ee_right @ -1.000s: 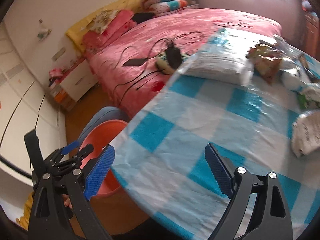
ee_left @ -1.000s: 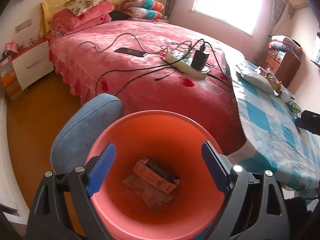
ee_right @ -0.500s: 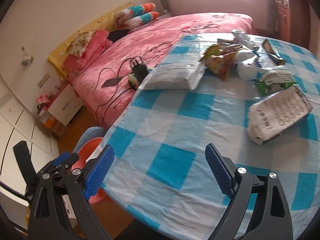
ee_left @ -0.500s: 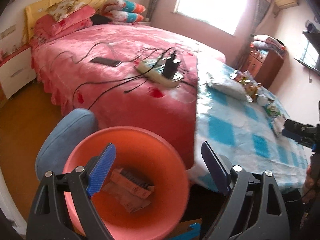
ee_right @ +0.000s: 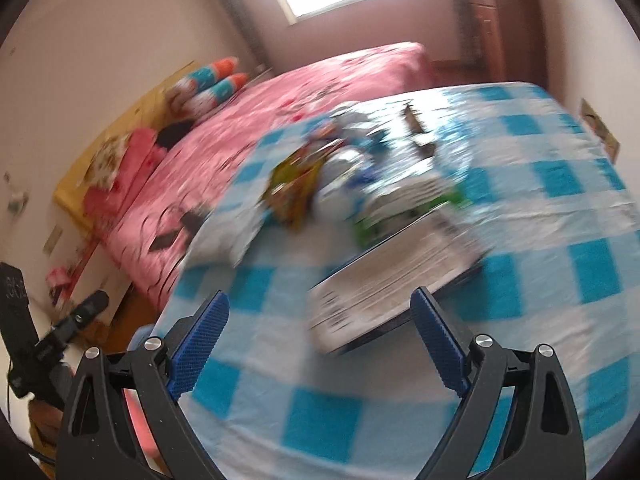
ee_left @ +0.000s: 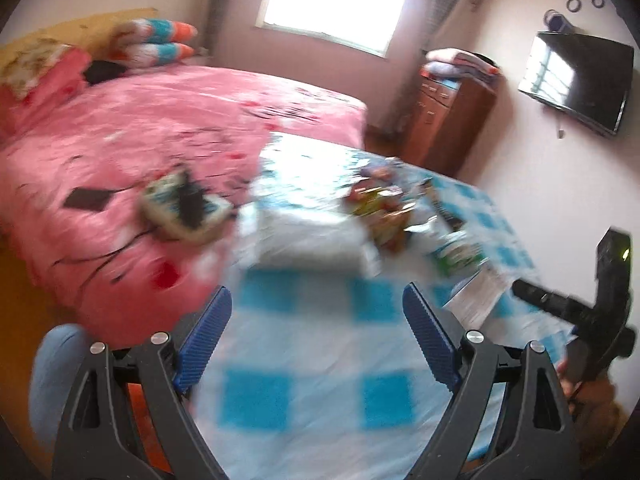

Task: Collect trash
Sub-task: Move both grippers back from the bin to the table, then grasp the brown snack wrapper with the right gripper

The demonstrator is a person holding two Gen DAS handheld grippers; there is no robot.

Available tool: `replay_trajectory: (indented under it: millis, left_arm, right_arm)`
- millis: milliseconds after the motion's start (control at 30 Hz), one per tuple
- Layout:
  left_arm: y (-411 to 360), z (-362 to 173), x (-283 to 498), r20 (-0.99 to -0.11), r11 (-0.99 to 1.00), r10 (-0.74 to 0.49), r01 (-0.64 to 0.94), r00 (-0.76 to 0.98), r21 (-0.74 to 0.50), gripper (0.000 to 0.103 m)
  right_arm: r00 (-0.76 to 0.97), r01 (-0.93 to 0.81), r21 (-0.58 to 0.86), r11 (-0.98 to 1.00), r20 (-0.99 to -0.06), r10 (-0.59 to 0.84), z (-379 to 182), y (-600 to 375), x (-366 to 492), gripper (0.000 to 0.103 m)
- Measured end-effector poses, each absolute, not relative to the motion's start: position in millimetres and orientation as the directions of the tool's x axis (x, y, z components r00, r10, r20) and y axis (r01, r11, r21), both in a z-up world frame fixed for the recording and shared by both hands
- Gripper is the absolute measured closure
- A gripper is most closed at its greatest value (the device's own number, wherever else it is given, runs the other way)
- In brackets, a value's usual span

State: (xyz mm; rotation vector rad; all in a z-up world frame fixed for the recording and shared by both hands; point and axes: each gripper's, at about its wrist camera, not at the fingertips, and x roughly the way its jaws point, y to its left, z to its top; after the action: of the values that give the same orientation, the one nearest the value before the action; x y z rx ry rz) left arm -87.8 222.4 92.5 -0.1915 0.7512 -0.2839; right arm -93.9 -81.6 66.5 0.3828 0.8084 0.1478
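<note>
Trash lies on the blue-and-white checked tablecloth (ee_left: 304,384): a flat white printed wrapper (ee_right: 392,276), a green-and-white packet (ee_right: 404,208), a yellow snack bag (ee_right: 294,184) and a large white bag (ee_left: 308,240). My left gripper (ee_left: 318,340) is open and empty above the near part of the cloth. My right gripper (ee_right: 320,344) is open and empty, just short of the white printed wrapper. A sliver of the orange bin (ee_right: 136,408) shows low at the left. Both views are blurred by motion.
A pink bed (ee_left: 140,152) with a power strip (ee_left: 184,208), cables and a phone (ee_left: 86,200) lies left of the table. A blue cushion (ee_left: 52,380) sits at the lower left. A wooden dresser (ee_left: 448,120) and a wall TV (ee_left: 576,80) stand behind.
Both grippers have swung right, away from the orange bin and over the table. The trash pile now fills the middle of both views. Both stay open.
</note>
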Motion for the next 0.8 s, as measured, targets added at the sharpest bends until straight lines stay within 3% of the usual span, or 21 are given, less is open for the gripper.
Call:
replay_trajectory:
  millis: [333, 567, 800]
  left_arm:
    - [117.7, 98.7, 67.9, -0.67, 0.89, -0.453, 0.264, 0.588, -0.371, 0.015]
    - [63.5, 69.6, 169.3, -0.736, 0.913, -0.408, 0.236, 0.541, -0.332, 0.015]
    - [39.1, 40.9, 222.4, -0.792, 0.936, -0.349, 0.228, 0.5, -0.269, 0.015]
  right_arm:
    - [0.689, 0.083, 0.356, 0.931, -0.696, 0.205, 62.9, -154.0, -34.6, 0.012]
    - [0.674, 0.045, 0.341, 0.939, -0.704, 0.224, 54.4, -172.7, 21.0, 0.012]
    - [0.638, -0.022, 0.311, 0.95, -0.727, 0.253, 36.7, -160.2, 69.9, 0.012]
